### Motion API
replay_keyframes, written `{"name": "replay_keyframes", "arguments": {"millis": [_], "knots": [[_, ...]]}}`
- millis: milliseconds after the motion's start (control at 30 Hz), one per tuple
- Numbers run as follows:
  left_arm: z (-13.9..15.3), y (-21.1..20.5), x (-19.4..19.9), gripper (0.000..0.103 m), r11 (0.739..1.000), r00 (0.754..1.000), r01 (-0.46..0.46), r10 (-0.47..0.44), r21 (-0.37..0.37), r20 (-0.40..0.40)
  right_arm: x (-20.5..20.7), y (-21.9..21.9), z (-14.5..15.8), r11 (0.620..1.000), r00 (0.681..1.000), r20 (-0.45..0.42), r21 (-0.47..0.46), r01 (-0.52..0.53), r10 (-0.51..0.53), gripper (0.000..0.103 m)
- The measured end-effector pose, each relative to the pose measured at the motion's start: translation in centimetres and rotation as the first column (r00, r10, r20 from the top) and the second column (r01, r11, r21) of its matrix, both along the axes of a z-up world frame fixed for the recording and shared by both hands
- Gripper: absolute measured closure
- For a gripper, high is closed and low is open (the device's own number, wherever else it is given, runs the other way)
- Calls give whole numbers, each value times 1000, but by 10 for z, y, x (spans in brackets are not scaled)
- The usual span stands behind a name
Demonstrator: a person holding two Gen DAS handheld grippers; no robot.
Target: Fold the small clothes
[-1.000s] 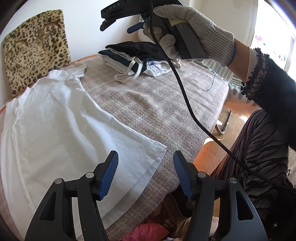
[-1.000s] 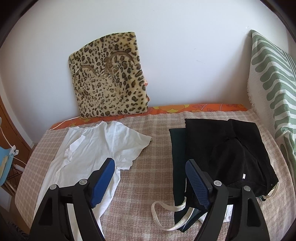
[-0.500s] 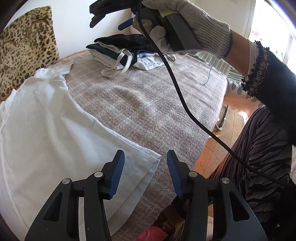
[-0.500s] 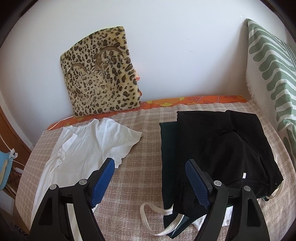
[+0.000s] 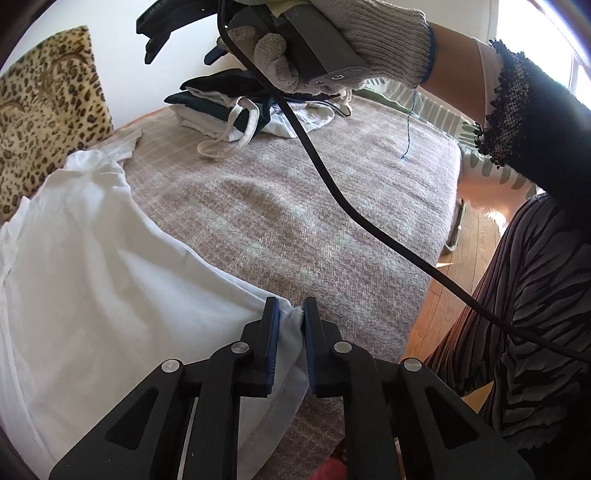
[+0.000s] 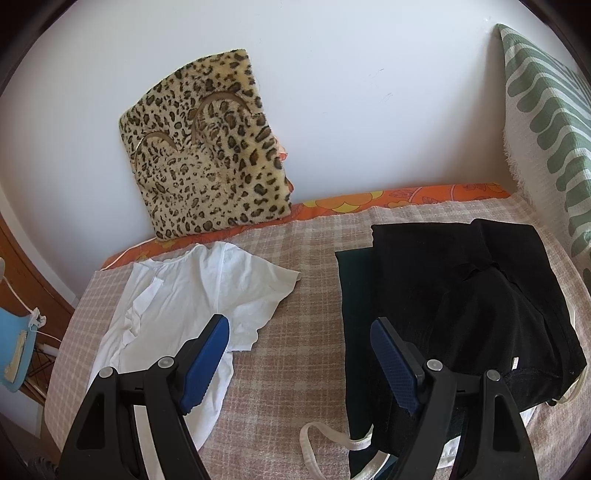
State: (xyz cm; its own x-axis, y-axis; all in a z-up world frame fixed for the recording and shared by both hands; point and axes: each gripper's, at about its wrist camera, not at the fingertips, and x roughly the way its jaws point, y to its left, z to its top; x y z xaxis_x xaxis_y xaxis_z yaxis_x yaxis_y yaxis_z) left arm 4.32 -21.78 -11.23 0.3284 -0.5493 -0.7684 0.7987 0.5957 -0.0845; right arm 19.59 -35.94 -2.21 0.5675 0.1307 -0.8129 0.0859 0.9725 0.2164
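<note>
A white shirt (image 5: pixel 92 295) lies spread flat on the checked blanket (image 5: pixel 295 206). My left gripper (image 5: pixel 291 314) is shut on the shirt's near hem corner at the blanket's front edge. The shirt also shows in the right wrist view (image 6: pixel 184 295), its sleeve pointing right. My right gripper (image 6: pixel 299 354) is open and empty, held in the air above the blanket between the shirt and a stack of folded clothes (image 6: pixel 461 302). In the left wrist view the right gripper (image 5: pixel 177 33) sits high, held by a gloved hand (image 5: pixel 351 48).
The folded stack (image 5: pixel 240 107), black on top with white straps hanging out, lies at the blanket's far right. A leopard-print cushion (image 6: pixel 207 147) leans on the wall. A green patterned pillow (image 6: pixel 546 110) stands at right. A black cable (image 5: pixel 332 184) hangs across. Wooden floor (image 5: pixel 469 258) lies beyond the edge.
My left gripper moved down onto the shirt's hem corner and closed on it. My right gripper stayed open and shifted slightly over the blanket.
</note>
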Motion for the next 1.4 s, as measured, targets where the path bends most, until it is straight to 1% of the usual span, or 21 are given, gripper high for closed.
{"name": "replay_keyframes", "arguments": {"millis": [67, 100, 167, 267, 400, 467, 533, 633, 767, 833, 900, 967, 1000, 1033, 1067, 1100, 1200, 1267, 1300, 1333, 1400], "knots": [[0, 8, 10, 96, 998, 997, -23, 19, -59, -71, 10, 6, -3, 1000, 1000, -6, 11, -16, 16, 22], [0, 11, 13, 96, 996, 995, -35, 27, -78, -93, 16, 10, -6, 999, 999, -14, 22, -32, 32, 22], [2, 15, 12, 96, 994, 994, -47, 36, -103, -105, 29, 16, -16, 997, 998, -40, 54, -55, 57, 22], [7, 20, 9, 96, 988, 992, -56, 39, -143, -121, 52, 21, -36, 997, 995, -84, 70, -45, 51, 22], [15, 27, 8, 96, 979, 989, -75, 50, -188, -138, 80, 27, -67, 997, 988, -148, 68, -36, 45, 22], [17, 29, 10, 97, 973, 986, -88, 56, -211, -155, 94, 32, -80, 999, 984, -174, 33, -38, 44, 26], [18, 29, 13, 97, 970, 983, -97, 58, -225, -174, 105, 35, -90, 999, 982, -185, 8, -39, 39, 27], [19, 30, 17, 97, 962, 977, -109, 57, -250, -207, 119, 37, -105, 999, 978, -208, 11, -33, 35, 30], [19, 25, 17, 97, 968, 981, -91, 47, -232, -189, 134, 39, -126, 1000, 971, -238, -22, -6, 0, 32], [15, 25, 20, 97, 968, 978, -96, 48, -230, -205, 137, 42, -129, 999, 976, -216, -47, -6, -5, 33], [12, 25, 21, 97, 969, 976, -101, 52, -227, -211, 139, 48, -131, 996, 979, -206, -90, -21, 2, 39], [11, 25, 22, 97, 968, 976, -104, 55, -228, -212, 142, 54, -130, 988, 980, -197, -151, -40, 10, 71], [13, 26, 21, 97, 968, 976, -106, 57, -229, -211, 142, 54, -130, 987, 981, -193, -153, -46, 16, 79], [13, 28, 21, 97, 967, 976, -108, 59, -231, -209, 143, 53, -128, 990, 981, -190, -131, -49, 24, 90], [13, 29, 20, 97, 966, 977, -109, 61, -233, -205, 144, 51, -126, 994, 982, -186, -95, -46, 28, 99], [14, 30, 20, 97, 965, 977, -111, 63, -236, -202, 145, 49, -124, 997, 983, -181, -73, -37, 23, 99], [15, 36, 18, 97, 961, 978, -127, 79, -246, -195, 145, 49, -107, 998, 991, -134, -52, -23, 16, 100], [15, 40, 18, 97, 958, 976, -140, 91, -251, -196, 141, 48, -90, 1000, 996, -87, -28, -9, 7, 101], [15, 42, 18, 97, 956, 975, -146, 97, -253, -198, 137, 46, -79, 1000, 999, -41, -3, 1, -1, 101], [15, 44, 18, 97, 955, 974, -152, 101, -255, -201, 137, 45, -75, 1000, 1000, -26, -4, 12, -12, 101], [15, 48, 19, 97, 953, 973, -160, 109, -258, -202, 142, 47, -78, 1000, 998, -60, -23, 10, -12, 101]]}}
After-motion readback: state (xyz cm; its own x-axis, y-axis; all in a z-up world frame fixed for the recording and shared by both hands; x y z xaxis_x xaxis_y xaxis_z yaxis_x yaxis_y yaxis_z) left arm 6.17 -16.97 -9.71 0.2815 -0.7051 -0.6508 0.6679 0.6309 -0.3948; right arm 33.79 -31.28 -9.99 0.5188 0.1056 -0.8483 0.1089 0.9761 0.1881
